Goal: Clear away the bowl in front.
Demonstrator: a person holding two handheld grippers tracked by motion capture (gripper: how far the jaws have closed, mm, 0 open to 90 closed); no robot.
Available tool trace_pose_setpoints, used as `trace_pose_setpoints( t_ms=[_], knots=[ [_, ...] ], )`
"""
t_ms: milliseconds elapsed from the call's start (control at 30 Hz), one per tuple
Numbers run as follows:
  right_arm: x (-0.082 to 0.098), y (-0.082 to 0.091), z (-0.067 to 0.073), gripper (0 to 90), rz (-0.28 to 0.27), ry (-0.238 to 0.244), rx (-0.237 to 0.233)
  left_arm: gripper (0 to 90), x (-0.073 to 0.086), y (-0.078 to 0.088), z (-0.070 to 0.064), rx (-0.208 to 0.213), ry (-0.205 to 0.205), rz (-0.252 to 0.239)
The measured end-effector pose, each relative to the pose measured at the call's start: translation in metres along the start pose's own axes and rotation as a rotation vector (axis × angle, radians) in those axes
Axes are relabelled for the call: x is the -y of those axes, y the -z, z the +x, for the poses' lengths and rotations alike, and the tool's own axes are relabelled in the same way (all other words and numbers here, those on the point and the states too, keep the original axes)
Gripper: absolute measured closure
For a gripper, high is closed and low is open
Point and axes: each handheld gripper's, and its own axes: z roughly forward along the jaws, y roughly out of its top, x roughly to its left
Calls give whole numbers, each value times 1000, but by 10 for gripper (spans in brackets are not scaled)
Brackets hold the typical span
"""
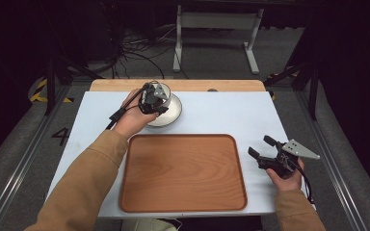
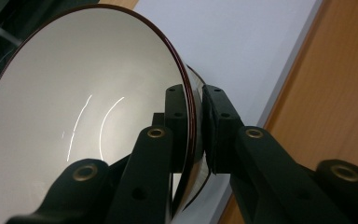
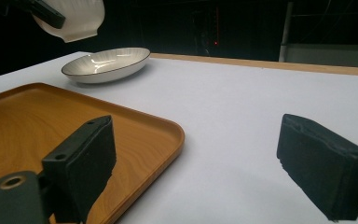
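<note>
Room is dark; light falls mainly on the work area, leaving the surroundings near black. Floor is grey carpet-like covering [image 1: 212, 53]. A white metal frame stand with two legs on flat feet [image 1: 217, 36] stands on the floor beyond the table. Loose black cables [image 1: 135, 53] lie tangled on the floor to its left. Black tripod legs [image 1: 60, 72] stand at far left, another set of dark legs [image 1: 301, 72] at far right. Yellow-and-black hazard tape [image 1: 41, 91] marks the floor at left. Grey metal rails [image 1: 14, 178] run along both sides of the white-topped table [image 1: 231, 113], which carries a light wooden strip [image 1: 192, 85] along its far edge.
</note>
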Motion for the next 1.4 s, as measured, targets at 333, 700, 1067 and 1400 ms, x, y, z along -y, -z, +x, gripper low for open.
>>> trace_pose_setpoints(
  t_ms=[333,700,1067,1400],
  knots=[
    [0,0,0,106,-1,1,4,815,-5,22,-12,24,-33,-15],
    [0,0,0,84,-2,2,9,815,-13,45,-47,95,-102,-28],
    [0,0,0,82,-3,1,7,815,-23,60,-78,149,-198,-35],
    [0,0,1,91,-1,4,5,815,-24,68,-100,177,-262,-34]
  ],
)
